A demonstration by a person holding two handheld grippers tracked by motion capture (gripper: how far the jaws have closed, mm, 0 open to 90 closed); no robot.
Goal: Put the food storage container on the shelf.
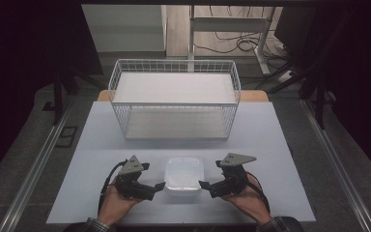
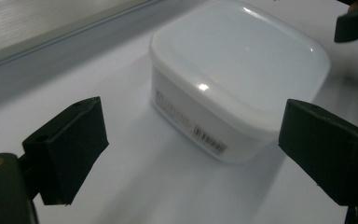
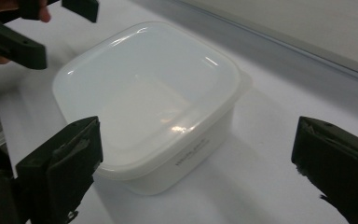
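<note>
White lidded container [image 1: 184, 175] stands on the counter [image 1: 101, 145], near its front edge and roughly centred between the two hands; lid seated flat on the tub, glossy, with light reflections across its top; a barcode label [image 2: 209, 138] runs along the side wall seen in the left gripper view, and small printed text [image 3: 192, 154] shows on the wall seen in the right gripper view; contents cannot be made out through the lid

Left gripper [image 1: 158, 186] lies just beside the container's left side, held in the person's left hand [image 1: 116, 203]; its jaws stand wide open with nothing between them; in the left gripper view [image 2: 200, 149] the near corner of the container sits ahead of the gap, apart from both pads

Right gripper [image 1: 204, 184] lies just beside the container's right side, held in the right hand [image 1: 251, 200]; its jaws likewise stand wide apart and hold nothing; in the right gripper view [image 3: 196, 163] the container sits ahead of the gap, its near edge close to the jaw at the left of that view; whether that jaw touches the tub cannot be told

White wire basket [image 1: 174, 99] stands farther back on the counter, well apart from the container and both grippers; a flat white panel forms its upper level
</note>
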